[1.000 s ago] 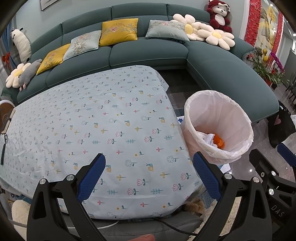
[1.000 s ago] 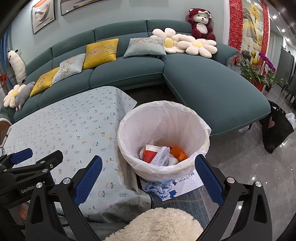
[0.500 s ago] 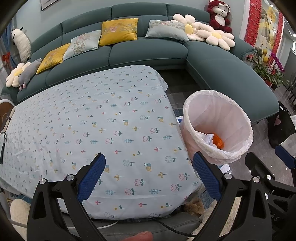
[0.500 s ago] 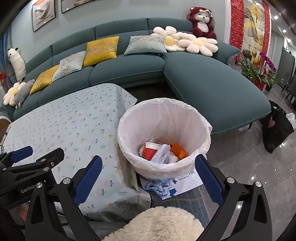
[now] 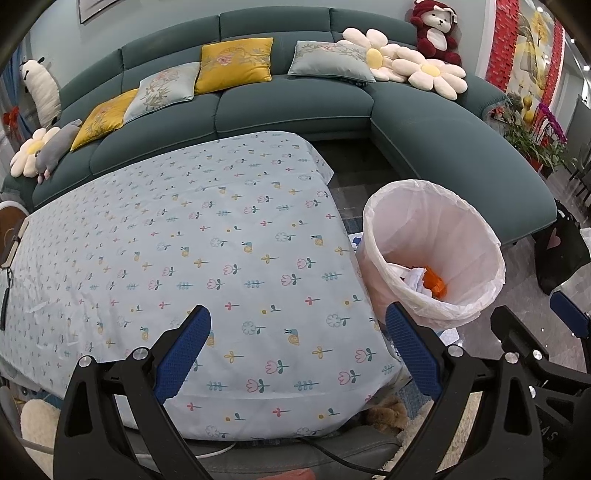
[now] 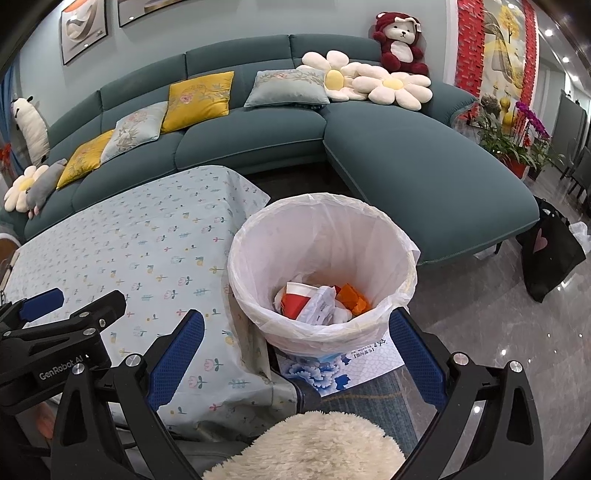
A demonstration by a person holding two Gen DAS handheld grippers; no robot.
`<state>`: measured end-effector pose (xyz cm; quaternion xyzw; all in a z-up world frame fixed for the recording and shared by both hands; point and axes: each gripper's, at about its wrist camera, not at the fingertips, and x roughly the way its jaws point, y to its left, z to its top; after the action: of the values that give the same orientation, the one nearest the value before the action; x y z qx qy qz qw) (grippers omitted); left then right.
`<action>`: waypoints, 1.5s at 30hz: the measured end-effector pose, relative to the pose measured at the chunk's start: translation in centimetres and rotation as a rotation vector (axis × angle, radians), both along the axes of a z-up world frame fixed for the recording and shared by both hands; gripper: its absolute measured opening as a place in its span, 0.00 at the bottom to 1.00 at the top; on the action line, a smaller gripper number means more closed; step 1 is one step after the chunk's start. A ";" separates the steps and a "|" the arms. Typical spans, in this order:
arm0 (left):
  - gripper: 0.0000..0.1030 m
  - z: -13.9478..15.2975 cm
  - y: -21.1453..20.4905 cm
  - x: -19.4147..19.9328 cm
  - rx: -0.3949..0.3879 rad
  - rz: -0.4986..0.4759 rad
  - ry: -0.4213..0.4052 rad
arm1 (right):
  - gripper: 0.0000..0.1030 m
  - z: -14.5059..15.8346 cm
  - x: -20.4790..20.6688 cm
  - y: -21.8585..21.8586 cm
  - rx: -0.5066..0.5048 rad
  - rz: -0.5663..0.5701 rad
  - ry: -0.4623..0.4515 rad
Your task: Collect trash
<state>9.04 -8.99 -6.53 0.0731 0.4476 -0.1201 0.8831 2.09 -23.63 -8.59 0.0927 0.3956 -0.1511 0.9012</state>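
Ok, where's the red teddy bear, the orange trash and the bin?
Red plush teddy bear [image 6: 400, 44]: right wrist view, on its belly.
Orange crumpled trash [image 6: 352, 297]: right wrist view, its middle.
White-lined round bin [image 6: 369, 214]: right wrist view, far rim.

Left gripper [image 5: 297, 343] (empty) above tablecloth [image 5: 177, 236]

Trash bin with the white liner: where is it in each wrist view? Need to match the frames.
Left wrist: trash bin sits right of centre, beside the table's right edge, only part of its contents visible.
Right wrist: trash bin sits at centre, seen from above, with a red-and-white cup and orange scrap inside.
Shared landmark: red plush bear on the sofa back.
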 end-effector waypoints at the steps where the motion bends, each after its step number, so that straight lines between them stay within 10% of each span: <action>1: 0.89 0.0 -0.1 0.0 0.002 -0.001 0.000 | 0.94 0.0 -0.1 -0.1 0.000 -0.002 0.001; 45: 0.89 -0.5 -0.4 -0.1 0.018 -0.020 0.019 | 0.94 -0.1 0.3 -0.7 -0.006 -0.002 0.011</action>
<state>8.93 -9.44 -7.08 0.0842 0.4563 -0.1255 0.8769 2.34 -24.33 -8.73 0.0894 0.3998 -0.1539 0.8992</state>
